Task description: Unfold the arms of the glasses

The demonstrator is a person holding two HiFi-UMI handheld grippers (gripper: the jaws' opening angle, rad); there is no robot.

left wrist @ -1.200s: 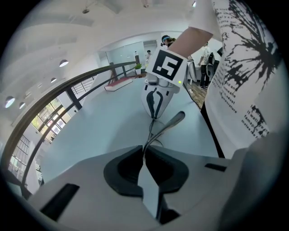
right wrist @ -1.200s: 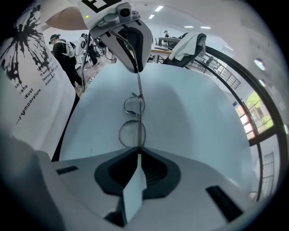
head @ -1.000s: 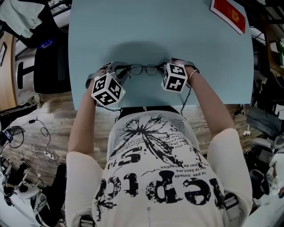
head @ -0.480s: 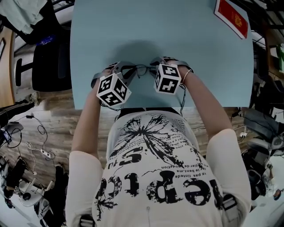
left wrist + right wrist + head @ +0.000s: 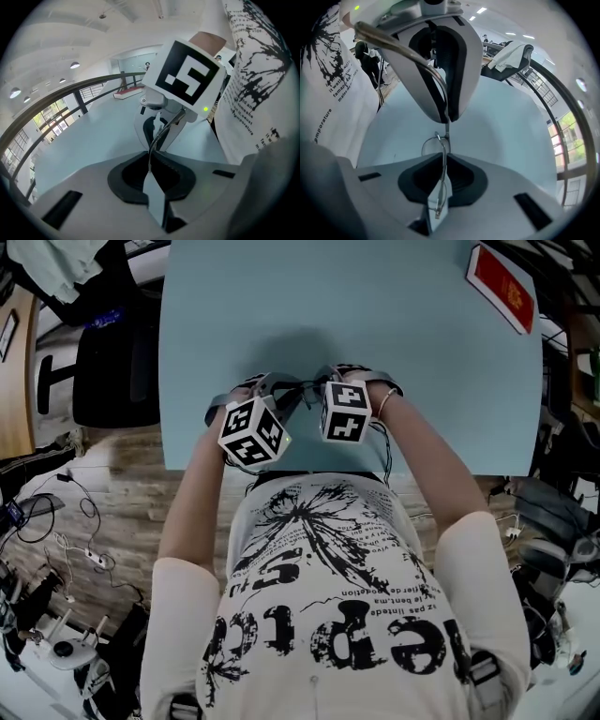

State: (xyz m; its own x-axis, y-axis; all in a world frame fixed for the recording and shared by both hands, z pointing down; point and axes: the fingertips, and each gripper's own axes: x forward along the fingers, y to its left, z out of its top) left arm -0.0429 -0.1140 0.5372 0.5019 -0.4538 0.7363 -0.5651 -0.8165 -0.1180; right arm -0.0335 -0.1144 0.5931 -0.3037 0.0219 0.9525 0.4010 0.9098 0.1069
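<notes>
Around the glasses point(image 5: 305, 386), which sit on or just above the desk point(image 5: 422, 381) by its near edge (can't tell which), we've got a fresh grip. A sec ago the right claw point(image 5: 443, 158) was at the glasses' outer right end, w/ the whole front showing btw the claws. It has since slid inward toward the left claw point(image 5: 149, 155). Its jaws have just been closing, and the thin metal wire of the glasses runs straight btw them and looks pinched. So that's a re-grip, not a let-go. We judge the right side is now set up to swing an arm out, but nothing reads as fully unfolded yet. The left claw hasn't budged and is clenched on the wire at the glasses' left end. One temple arm point(image 5: 401, 48) sweeps from the glasses toward our shirt point(image 5: 328, 596); can't tell how far it's open.

Pose: both forearms point(image 5: 431, 465) converge on the glasses. The claws tip down at them, the right one steeper, marker cubes point(image 5: 251, 430) up.
</notes>
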